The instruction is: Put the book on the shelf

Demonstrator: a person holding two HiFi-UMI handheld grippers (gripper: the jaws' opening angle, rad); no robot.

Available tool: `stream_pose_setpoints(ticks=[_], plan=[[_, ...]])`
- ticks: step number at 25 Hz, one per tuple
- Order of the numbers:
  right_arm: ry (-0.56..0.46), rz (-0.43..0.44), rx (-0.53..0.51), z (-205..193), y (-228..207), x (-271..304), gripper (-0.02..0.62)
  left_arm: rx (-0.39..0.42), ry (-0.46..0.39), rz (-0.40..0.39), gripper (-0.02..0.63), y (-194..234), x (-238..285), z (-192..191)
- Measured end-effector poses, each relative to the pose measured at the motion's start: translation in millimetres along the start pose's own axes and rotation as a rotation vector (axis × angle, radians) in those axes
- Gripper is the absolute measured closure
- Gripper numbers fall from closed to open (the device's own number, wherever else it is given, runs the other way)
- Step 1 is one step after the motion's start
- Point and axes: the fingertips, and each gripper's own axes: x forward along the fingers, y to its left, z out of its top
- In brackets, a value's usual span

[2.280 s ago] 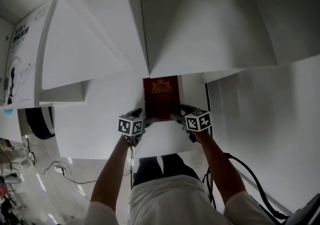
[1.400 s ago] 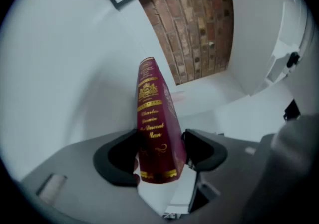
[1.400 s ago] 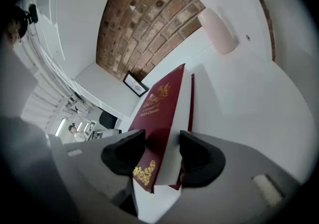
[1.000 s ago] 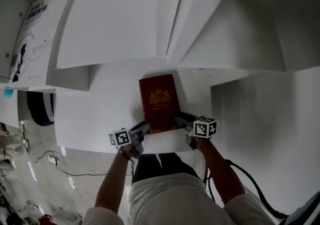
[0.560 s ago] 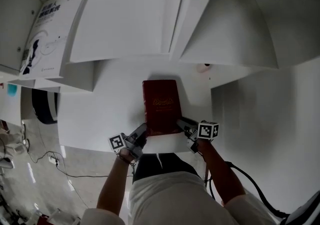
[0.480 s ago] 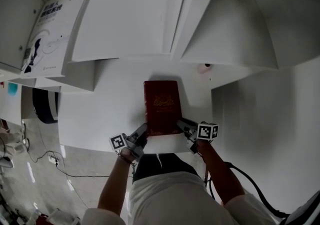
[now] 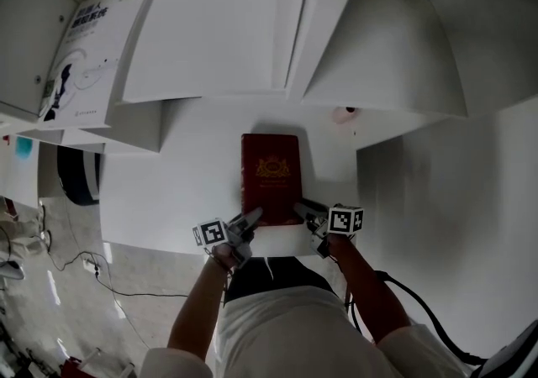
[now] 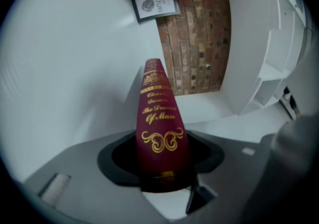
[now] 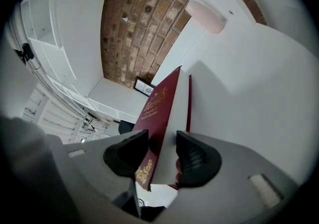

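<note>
Change: the book [image 7: 271, 178] lies in almost the same spot on the white shelf [image 7: 176, 191] as half a second ago. Over the two seconds before that it slid inward from the front edge. It lies cover up, spine to the left, with its near end short of the shelf's front lip.

Left hand-held gripper [image 7: 251, 218]: the jaws have just been opening. Its own view shows the spine between the pads with a dark gap on either side. So it has released, and the book only stands in the gap. Its marker cube has shifted a little toward the book since the previous frame.

Right hand-held gripper [image 7: 303, 211]: no change. Its pads sit against the book's near corner, one on the front cover and one on the back-cover side. It is clenched on the book.

Reading: placement looks essentially done, and letting go has begun on the left only. By my judgement, the right release and the withdrawal of both grippers remain.

Not resolved:
- Whether the near end rests on the shelf or is pinched just off it; no view shows the underside.
- The head view gives no clear look at either set of pads.
- Pale pink blob [image 7: 341, 114] beyond the book: cannot identify.
- White printed sheet [image 7: 80, 49], upper left: small print unreadable, and it may be a thin book.
</note>
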Motion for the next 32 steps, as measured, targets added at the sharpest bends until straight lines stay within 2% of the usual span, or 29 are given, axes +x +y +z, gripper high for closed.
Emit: stream_pose_setpoints(ticks=[7, 12, 15, 19, 22, 25, 32], plan=[[0.024, 0.024, -0.073, 7.5, 28.3, -11.2, 0.42, 0.038, -0.023, -0.031, 0.344, -28.8, -9.0, 0.8], [0.021, 0.027, -0.141, 16.3, 71.8, -24.2, 0.42, 0.013, -0.072, -0.059, 0.344, -69.5, -30.7, -2.2], [0.023, 0.034, -0.178, 17.0, 108.1, -30.9, 0.42, 0.01, -0.098, -0.085, 0.345, -100.1, -50.4, -1.7], [0.01, 0.043, -0.203, 15.7, 161.3, -37.3, 0.42, -0.028, -0.12, -0.077, 0.345, -137.2, -84.0, -1.0], [-0.001, 0.041, -0.228, 11.5, 205.2, -44.6, 0.42, 0.026, -0.114, -0.082, 0.345, -168.5, -112.2, 2.3], [-0.028, 0.053, -0.244, 2.8, 249.0, -55.7, 0.42, 0.114, -0.103, -0.127, 0.345, -207.1, -140.5, 4.1], [-0.121, 0.04, -0.31, -19.4, 341.4, -75.5, 0.419, 0.128, -0.086, -0.198, 0.345, -271.3, -203.8, -1.9]])
